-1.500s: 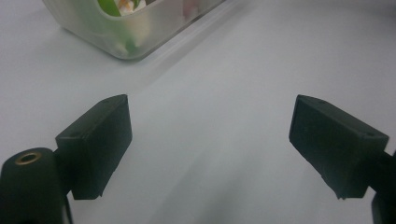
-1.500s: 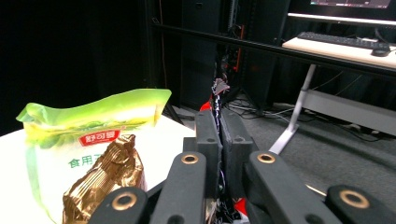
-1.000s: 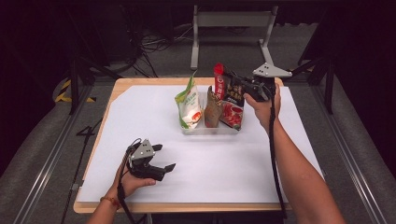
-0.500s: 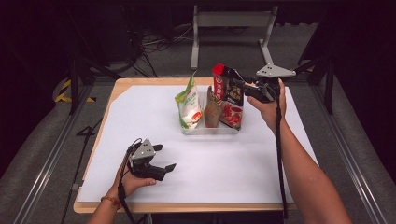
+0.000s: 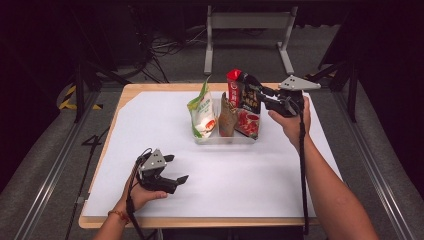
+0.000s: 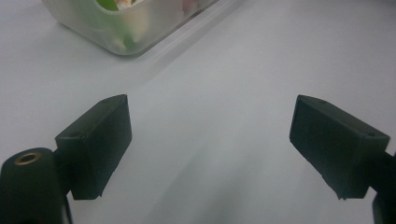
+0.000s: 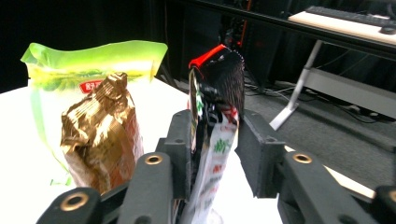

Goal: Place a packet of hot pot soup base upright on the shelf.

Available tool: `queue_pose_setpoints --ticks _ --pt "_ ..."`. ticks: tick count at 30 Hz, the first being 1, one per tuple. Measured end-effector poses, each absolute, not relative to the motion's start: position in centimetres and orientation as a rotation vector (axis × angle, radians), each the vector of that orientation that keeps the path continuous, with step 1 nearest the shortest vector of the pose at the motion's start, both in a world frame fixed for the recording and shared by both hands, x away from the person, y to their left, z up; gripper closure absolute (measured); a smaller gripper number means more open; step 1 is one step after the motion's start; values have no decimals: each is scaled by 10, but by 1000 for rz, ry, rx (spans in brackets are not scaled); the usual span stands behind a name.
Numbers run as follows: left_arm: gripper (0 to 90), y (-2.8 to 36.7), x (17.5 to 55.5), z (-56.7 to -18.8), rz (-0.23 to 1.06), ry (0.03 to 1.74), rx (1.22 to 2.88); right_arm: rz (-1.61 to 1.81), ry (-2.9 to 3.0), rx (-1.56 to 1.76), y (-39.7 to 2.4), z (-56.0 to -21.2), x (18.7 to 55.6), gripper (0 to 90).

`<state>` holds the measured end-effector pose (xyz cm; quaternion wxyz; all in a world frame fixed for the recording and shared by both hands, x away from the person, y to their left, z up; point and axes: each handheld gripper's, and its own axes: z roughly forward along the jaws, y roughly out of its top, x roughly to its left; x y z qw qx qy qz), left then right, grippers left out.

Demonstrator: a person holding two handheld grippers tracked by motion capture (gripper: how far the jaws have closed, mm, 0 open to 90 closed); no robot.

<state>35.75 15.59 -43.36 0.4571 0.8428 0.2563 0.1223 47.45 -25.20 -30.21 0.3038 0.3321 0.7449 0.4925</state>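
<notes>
We noted the right gripper (image 7: 212,140), jaws just reopened and loose around the red packet (image 7: 215,116), risked toppling it from the tray (image 5: 225,140).

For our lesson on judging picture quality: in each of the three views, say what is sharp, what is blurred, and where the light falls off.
High view: white table brightly lit, room behind it dark. Left gripper view: black jaws fairly sharp, clear tub soft, faint shadows on the sheet. Right gripper view: near jaws blurred, gold packet glinting, green packet bright against black.
</notes>
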Motion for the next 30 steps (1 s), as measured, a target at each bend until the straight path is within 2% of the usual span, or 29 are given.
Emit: queue_pose_setpoints --ticks 3,5,7,12,17,30 --pt "138 156 357 -433 306 632 2075 1304 1995 862 -255 -305 466 764" --pt "138 156 357 -433 307 632 2075 1293 2011 862 -257 -307 459 852" --pt "138 156 357 -432 310 630 2076 1275 2036 851 -258 -311 452 893" --pt "138 156 357 -432 307 627 2077 1204 2116 860 -259 -327 441 900" --pt "138 154 357 -432 303 626 2082 1100 2229 853 -252 -360 433 900" --pt "138 154 357 -433 298 624 2089 1017 2281 851 -237 -386 440 900"
